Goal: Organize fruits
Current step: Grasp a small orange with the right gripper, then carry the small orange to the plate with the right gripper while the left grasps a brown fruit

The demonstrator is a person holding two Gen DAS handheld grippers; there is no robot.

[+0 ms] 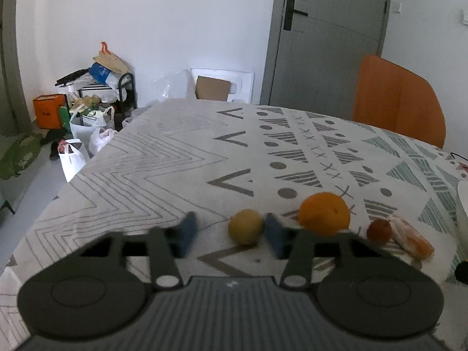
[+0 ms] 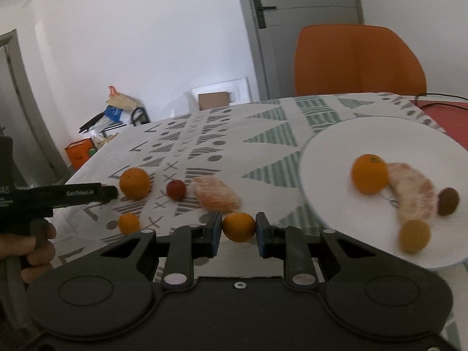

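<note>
White walls and a grey door stand behind the patterned surface [image 2: 263, 134]. The right gripper [image 2: 237, 229] has its jaws clamped on a small orange [image 2: 238, 226], near the white plate [image 2: 336, 134] already holding fruit; carry it level and release low over a bare patch. The left gripper [image 1: 229, 231] has a yellow fruit [image 1: 245, 226] between blurred jaws, one pad clear of it, so no grip yet

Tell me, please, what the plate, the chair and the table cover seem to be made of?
Plate: looks like glazed ceramic or melamine; plain white, smooth, faintly shiny.
Chair: probably moulded plastic or padded vinyl; even orange, matte, with a centre crease.
Table cover: seems printed woven cloth; matte, geometric pattern, draping over the edge.
</note>
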